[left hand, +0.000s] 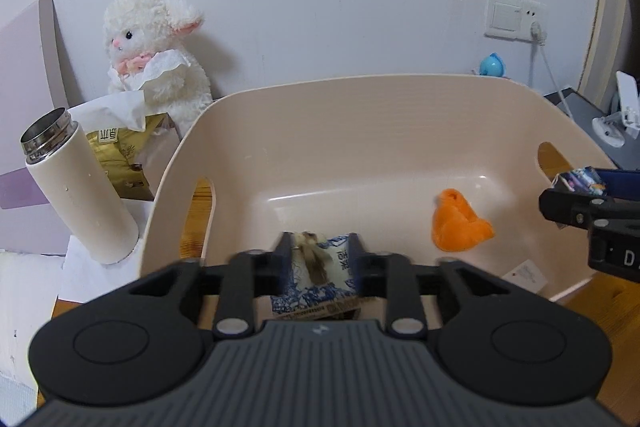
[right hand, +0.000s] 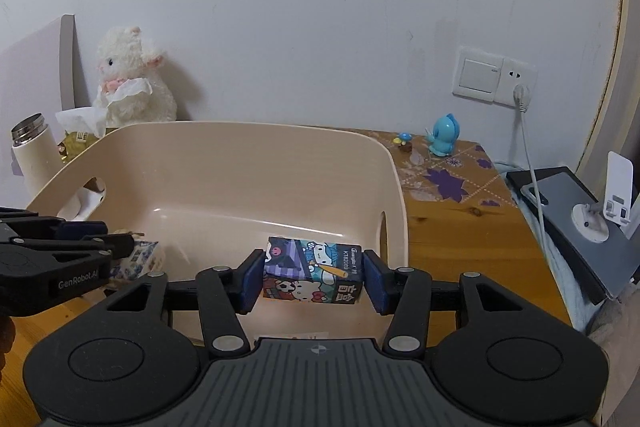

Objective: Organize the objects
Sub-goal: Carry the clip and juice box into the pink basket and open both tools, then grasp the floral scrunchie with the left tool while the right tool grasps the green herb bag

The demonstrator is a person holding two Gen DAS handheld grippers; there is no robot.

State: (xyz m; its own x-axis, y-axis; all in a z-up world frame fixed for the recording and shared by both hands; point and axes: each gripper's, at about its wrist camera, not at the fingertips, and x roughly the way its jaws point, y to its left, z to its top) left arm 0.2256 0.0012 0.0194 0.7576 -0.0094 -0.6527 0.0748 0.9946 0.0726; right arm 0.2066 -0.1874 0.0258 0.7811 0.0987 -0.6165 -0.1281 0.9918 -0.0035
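A crinkly blue-and-white packet (left hand: pixel 320 269), with a tuft of brown fibre across it, is being clamped between the fingers of the left gripper (left hand: pixel 320 259) over the near wall of the bin (left hand: pixel 360 115), a smooth beige plastic tub with rounded corners and handle slots. A soft orange plush lump (left hand: pixel 460 227) is being held by the glossy bin floor, to the right. A rectangular cartoon-printed carton (right hand: pixel 314 275) is being squeezed between the blue pads of the right gripper (right hand: pixel 314 281) above the bin's near right part. A matte cream flask (left hand: pixel 76 195) with a steel rim is seen left of the bin, before a fluffy white lamb (left hand: pixel 160 47).
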